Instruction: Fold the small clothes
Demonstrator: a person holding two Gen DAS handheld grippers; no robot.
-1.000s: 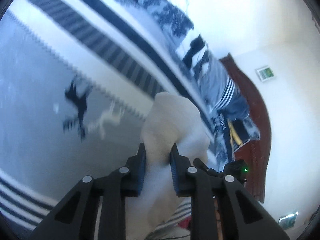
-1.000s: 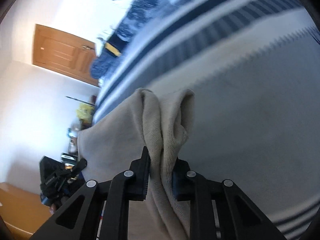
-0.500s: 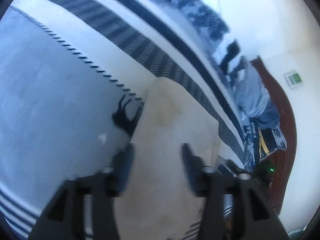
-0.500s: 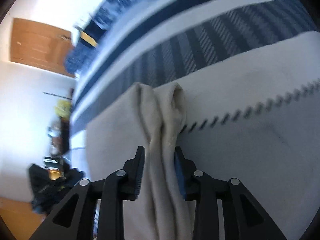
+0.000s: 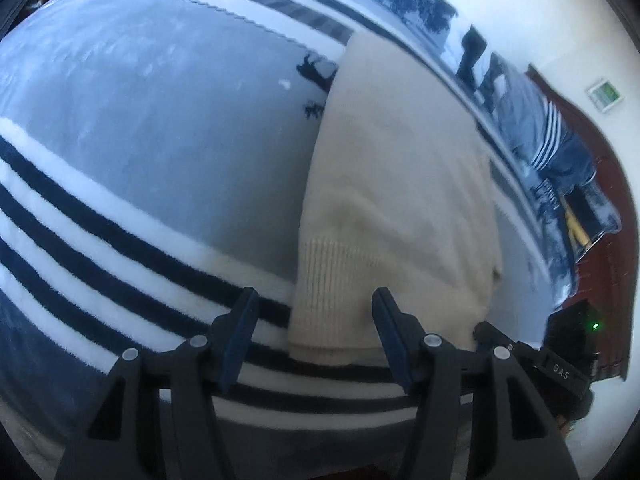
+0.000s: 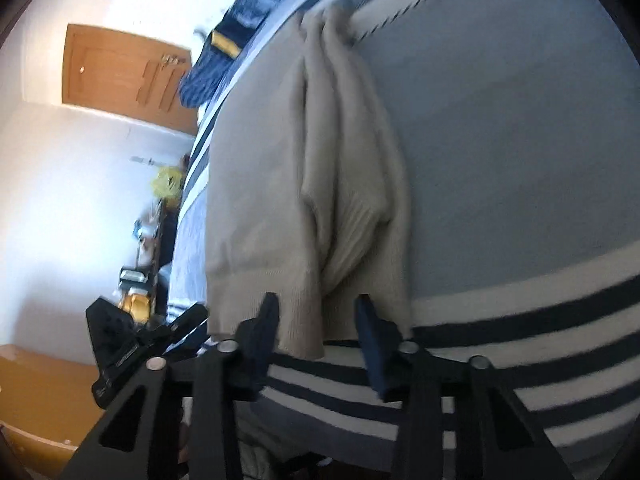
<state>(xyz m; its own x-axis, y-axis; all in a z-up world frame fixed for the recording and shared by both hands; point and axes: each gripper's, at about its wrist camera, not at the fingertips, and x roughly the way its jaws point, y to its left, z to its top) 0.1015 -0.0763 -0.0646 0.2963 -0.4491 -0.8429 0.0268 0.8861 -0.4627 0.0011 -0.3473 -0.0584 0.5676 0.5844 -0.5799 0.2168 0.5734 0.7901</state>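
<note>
A cream knit sweater (image 5: 400, 184) lies spread on a grey blanket with navy and white stripes (image 5: 140, 140). My left gripper (image 5: 314, 308) is open, its jaws either side of the sweater's ribbed near edge, not closed on it. In the right wrist view the same sweater (image 6: 288, 184) lies on the blanket (image 6: 520, 140) with a bunched fold along its right side. My right gripper (image 6: 316, 312) is open, its jaws apart around the sweater's ribbed hem. The other gripper shows at the left edge (image 6: 132, 348).
Blue patterned bedding (image 5: 560, 160) lies piled at the far end by a dark wooden headboard (image 5: 616, 240). A wooden door (image 6: 124, 76) and cluttered items (image 6: 136, 276) stand against the white wall. The blanket's near striped edge (image 6: 520, 360) runs below the grippers.
Both grippers held the sweater's edge pinched in the air, lowered it onto the blanket and opened. The sweater now lies flat and both jaws are apart.
</note>
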